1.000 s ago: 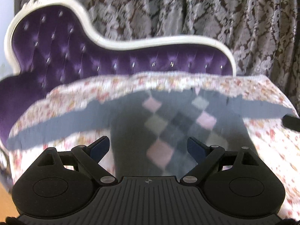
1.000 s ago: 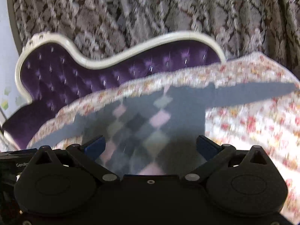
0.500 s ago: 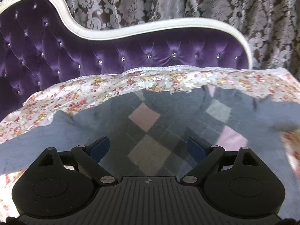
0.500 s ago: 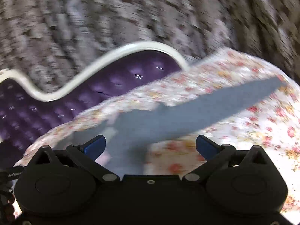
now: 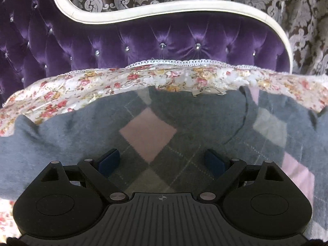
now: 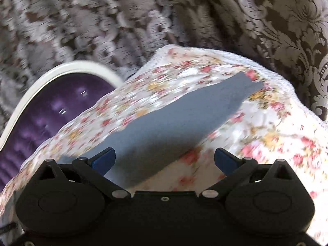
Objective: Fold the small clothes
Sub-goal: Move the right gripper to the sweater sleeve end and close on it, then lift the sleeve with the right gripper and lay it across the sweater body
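A small grey sweater (image 5: 194,123) with pink and grey argyle diamonds lies flat on a floral cloth (image 5: 102,84). My left gripper (image 5: 162,162) is open and empty, low over the sweater's chest near the neckline. In the right wrist view the sweater's plain grey sleeve (image 6: 174,123) stretches out toward the far right over the floral cloth (image 6: 276,133). My right gripper (image 6: 165,158) is open and empty, just above the near end of that sleeve.
The cloth covers a purple tufted sofa (image 5: 143,41) with a white curved frame (image 5: 164,7); the sofa back rises right behind the sweater. A patterned brown and silver curtain (image 6: 225,16) hangs behind. The cloth's edge drops off at the far right (image 6: 297,102).
My left gripper has moved forward and lower over the sweater's chest. My right gripper has swung right, from the sweater's body to its right sleeve. Both stay open.
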